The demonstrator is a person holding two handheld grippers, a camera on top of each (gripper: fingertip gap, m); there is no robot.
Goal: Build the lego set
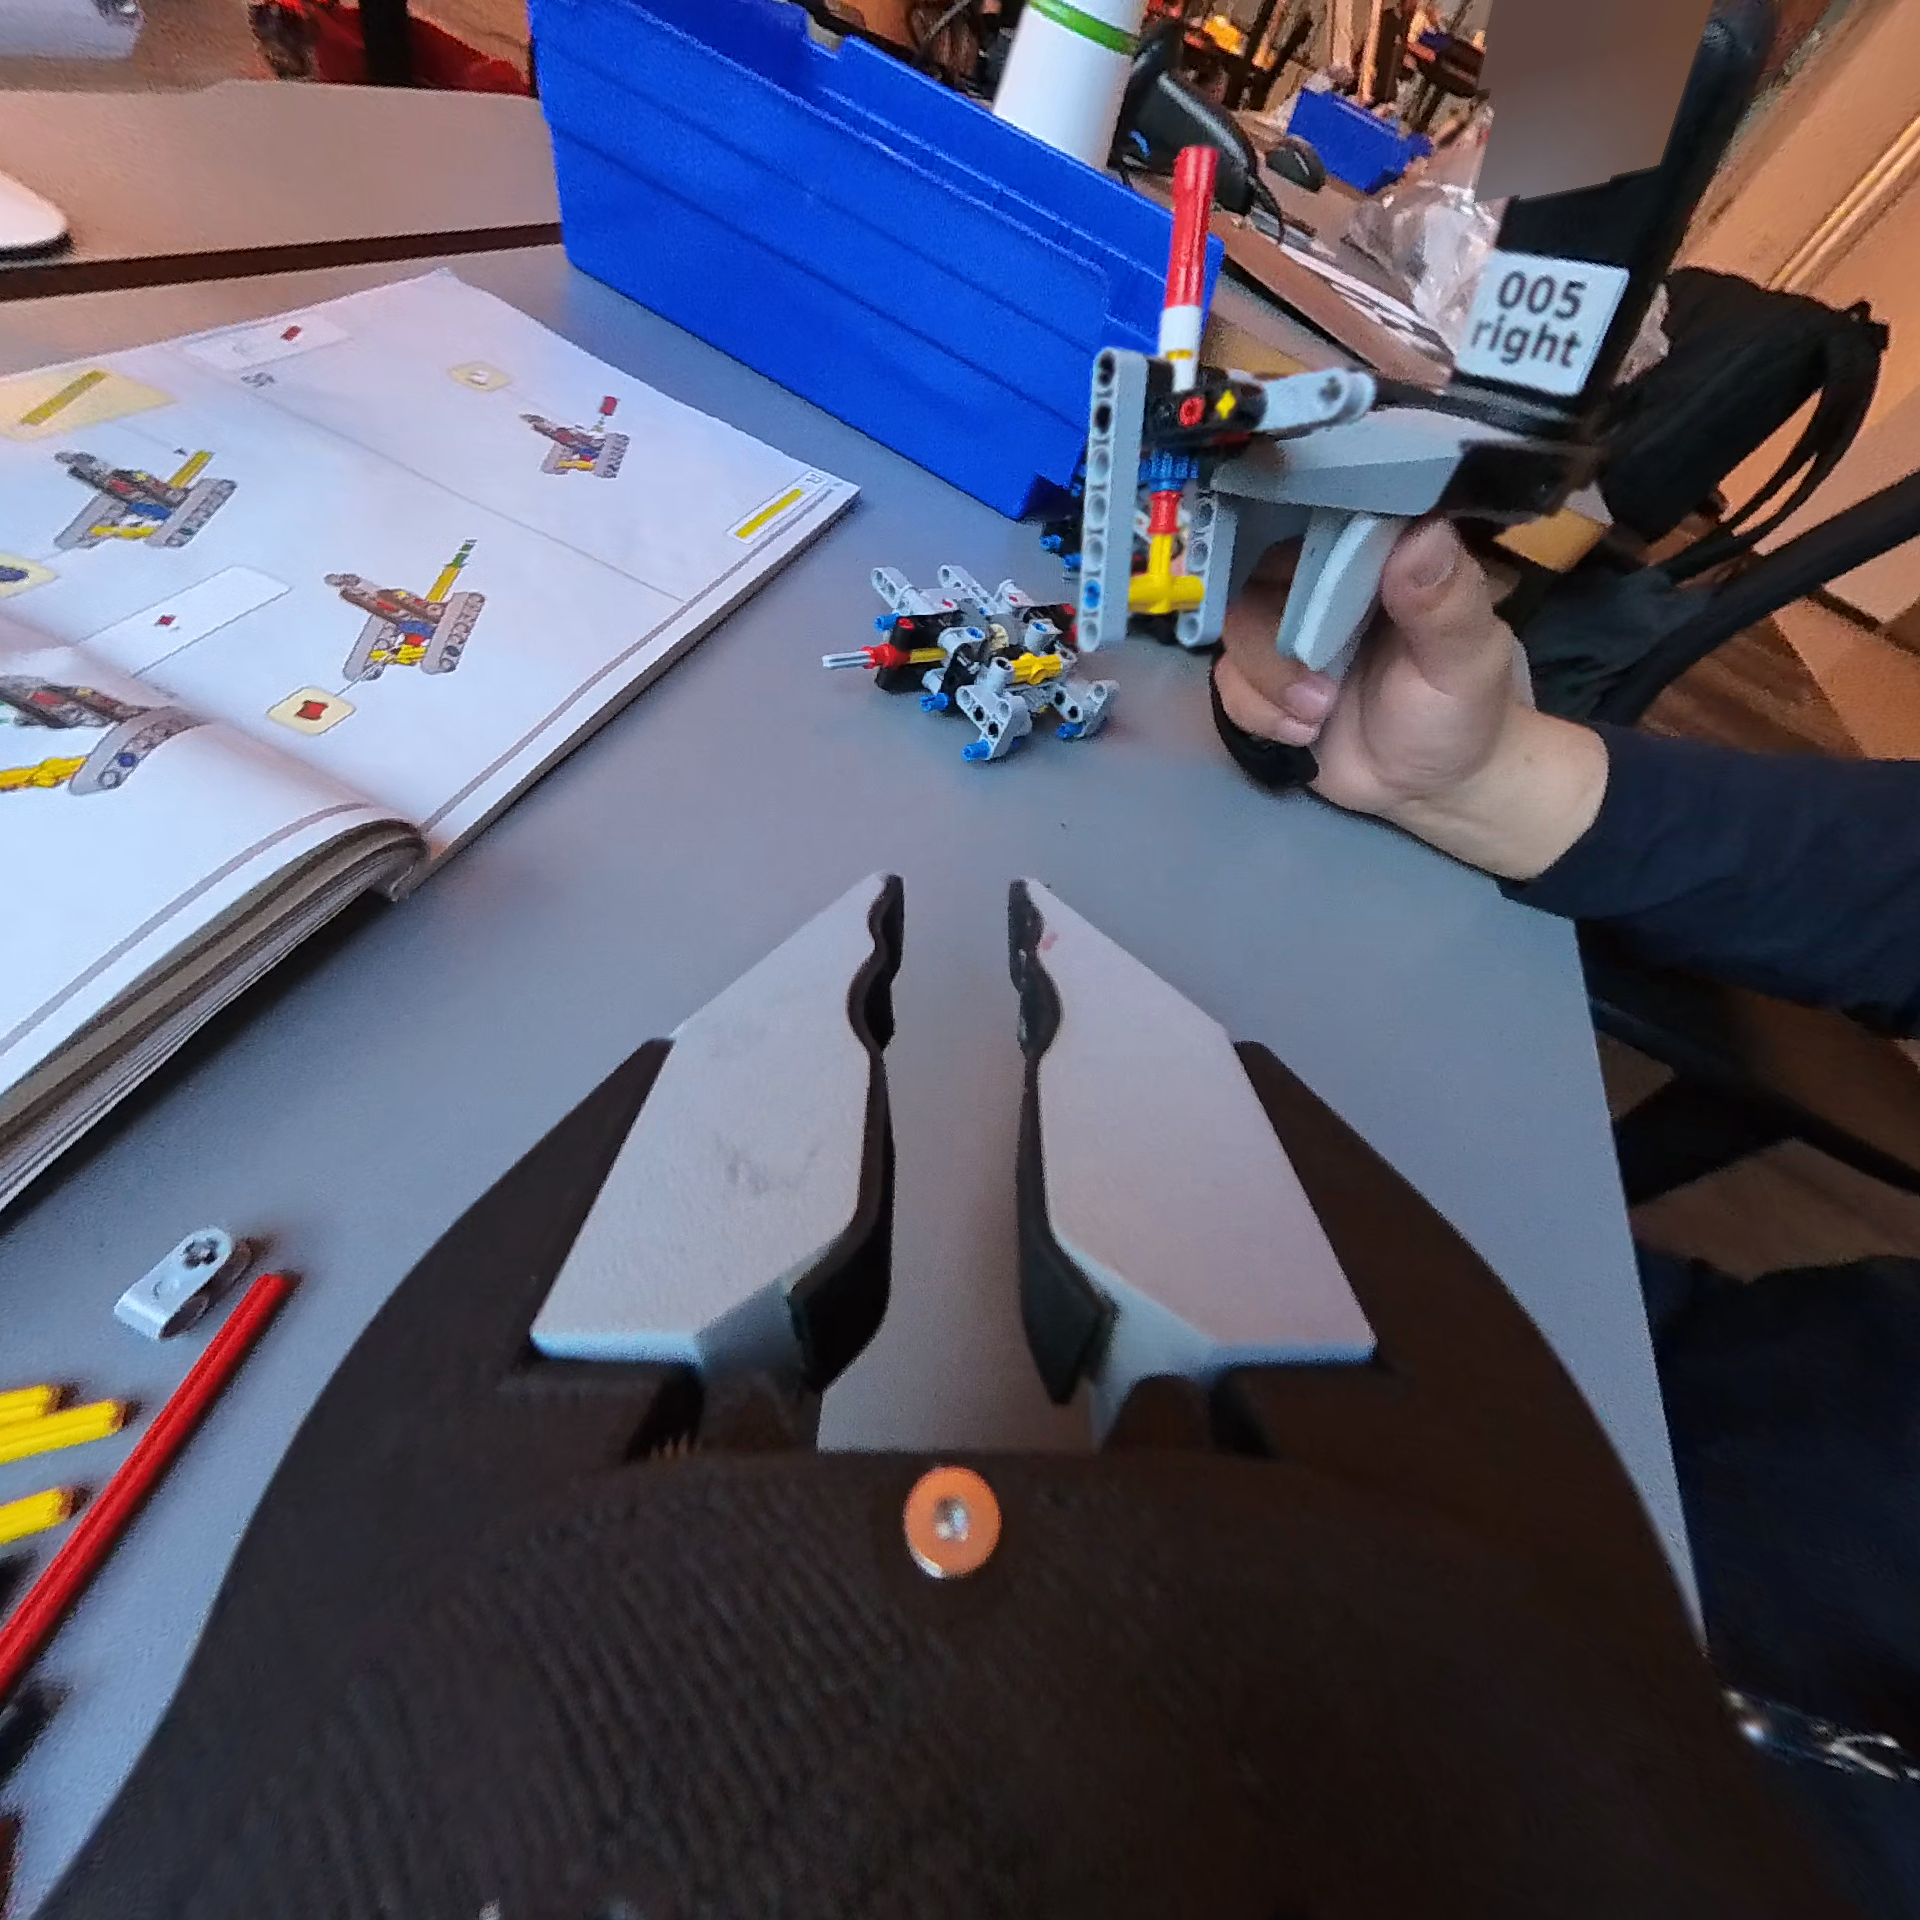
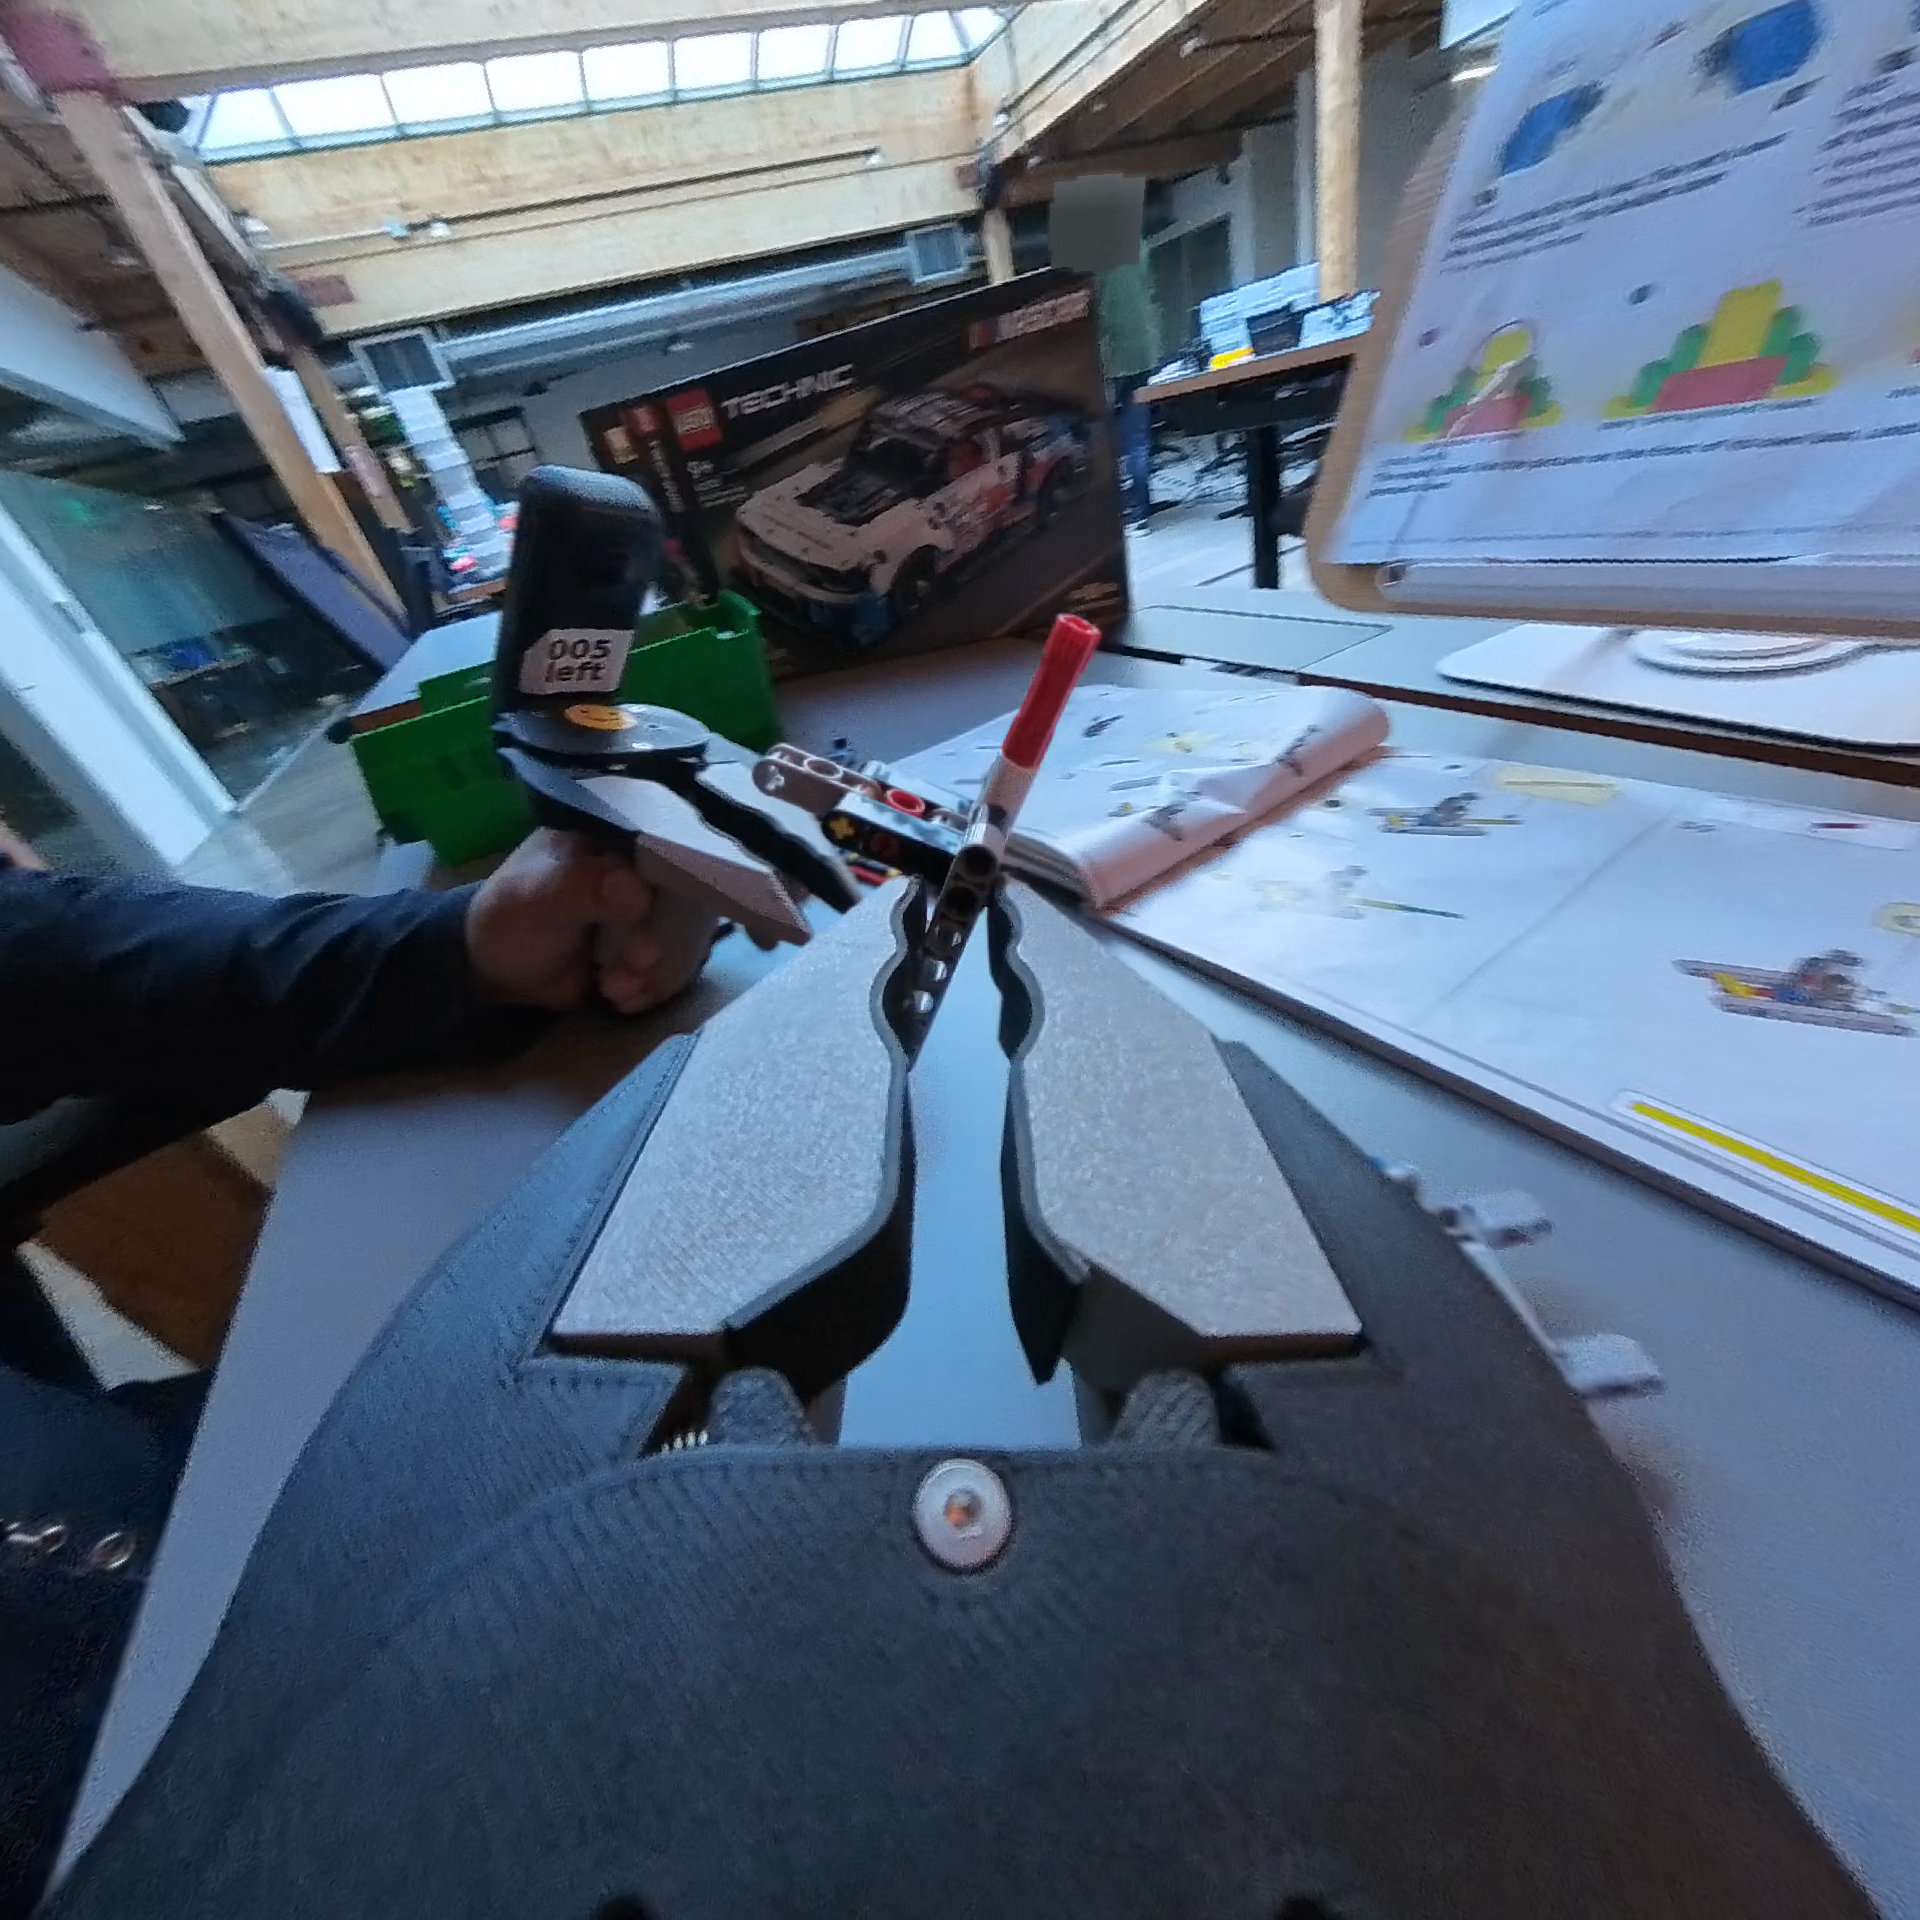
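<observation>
While our left gripper (image 1: 956, 894) sits slightly open and empty at the frame's lower centre, our right gripper (image 2: 951, 914) is clamped on the brick assembly (image 1: 1143, 499) at upper right, raised off the table (image 1: 727, 831), probably for access.

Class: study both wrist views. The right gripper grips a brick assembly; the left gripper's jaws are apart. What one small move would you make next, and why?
Probably bring the left gripper forward toward the brick assembly in the right gripper. The left holds nothing, its fingers apart over bare table, while the assembly hangs clear of the table, gripped from one side only.
</observation>
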